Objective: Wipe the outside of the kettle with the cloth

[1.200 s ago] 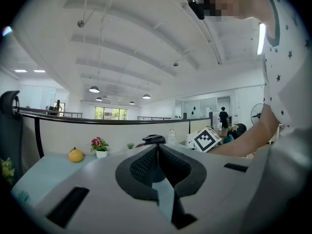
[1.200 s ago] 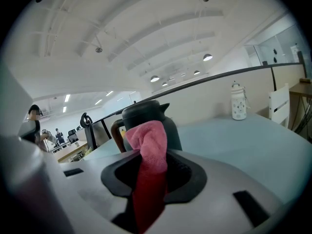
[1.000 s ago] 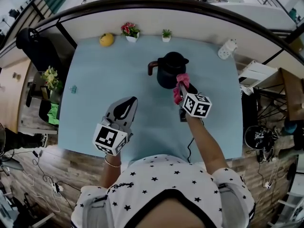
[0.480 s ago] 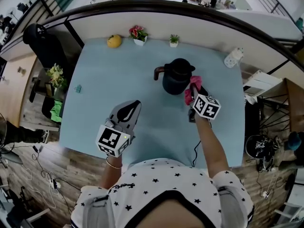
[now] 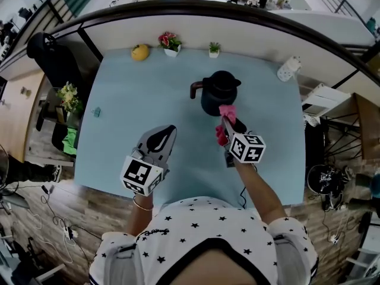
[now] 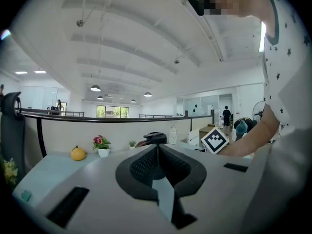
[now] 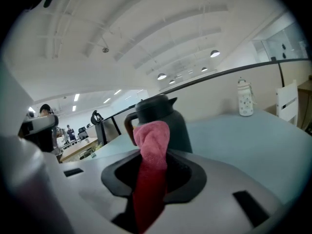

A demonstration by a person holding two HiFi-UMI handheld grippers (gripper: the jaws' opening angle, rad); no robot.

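Observation:
A black kettle point(image 5: 218, 91) with a brown handle at its left stands on the pale blue table point(image 5: 130, 94), toward the far side. My right gripper point(image 5: 226, 119) is shut on a pink cloth point(image 5: 225, 113), whose top end lies against the kettle's near right side. In the right gripper view the pink cloth point(image 7: 151, 155) sticks up between the jaws in front of the kettle point(image 7: 158, 122). My left gripper point(image 5: 164, 130) hovers over the near left of the table, shut and empty, well apart from the kettle point(image 6: 154, 138).
Along the table's far edge sit a yellow fruit point(image 5: 140, 53), a small flower pot point(image 5: 170, 42) and a tiny green plant point(image 5: 214, 50). A white bottle point(image 5: 288, 69) stands at the far right corner. A small teal object point(image 5: 96, 111) lies at the left.
My right gripper with the cloth has moved down and back along the kettle's right side, toward me. The left gripper has stayed in place.

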